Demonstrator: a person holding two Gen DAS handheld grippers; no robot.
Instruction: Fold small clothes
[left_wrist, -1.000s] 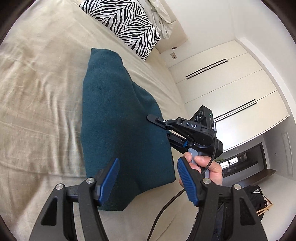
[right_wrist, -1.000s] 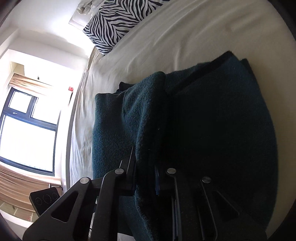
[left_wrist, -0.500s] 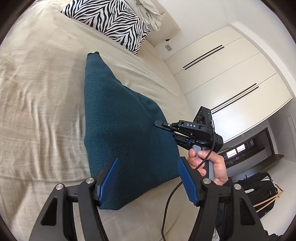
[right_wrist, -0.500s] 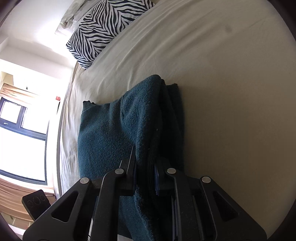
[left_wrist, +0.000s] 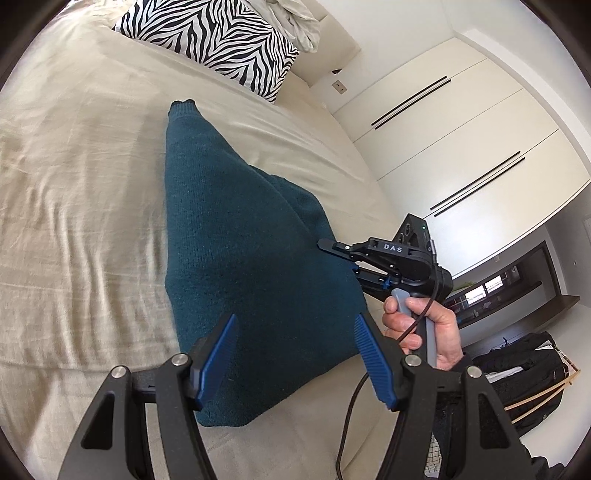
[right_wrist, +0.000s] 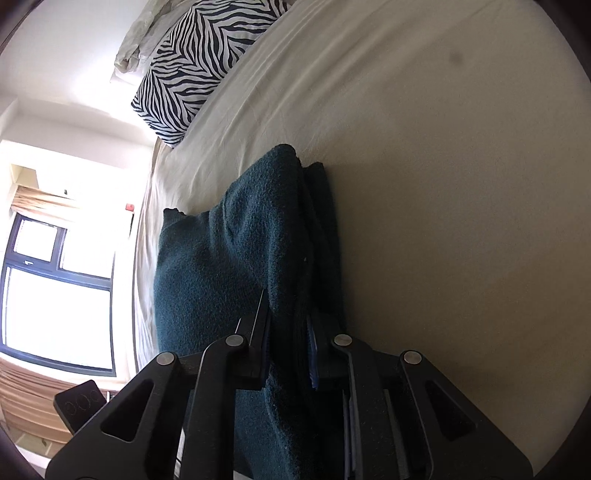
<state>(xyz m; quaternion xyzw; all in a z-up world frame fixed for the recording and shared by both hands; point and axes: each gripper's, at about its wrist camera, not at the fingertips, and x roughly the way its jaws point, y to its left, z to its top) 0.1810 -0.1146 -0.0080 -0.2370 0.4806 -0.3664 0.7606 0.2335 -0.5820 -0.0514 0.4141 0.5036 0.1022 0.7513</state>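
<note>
Sweater (right_wrist: 221, 280) edge pulled over; right gripper (right_wrist: 286, 343) fingers clamp it; left gripper (left_wrist: 291, 358) fingers wide.

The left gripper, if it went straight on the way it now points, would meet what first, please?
Most likely the teal knit garment, which fills the line ahead of the open left gripper. The right gripper grips its far edge, off to the side. Depth is uncertain.

White letters reading "DAS" are showing on the black body of the right gripper (left_wrist: 334, 248); nothing else is reading clearly.
</note>
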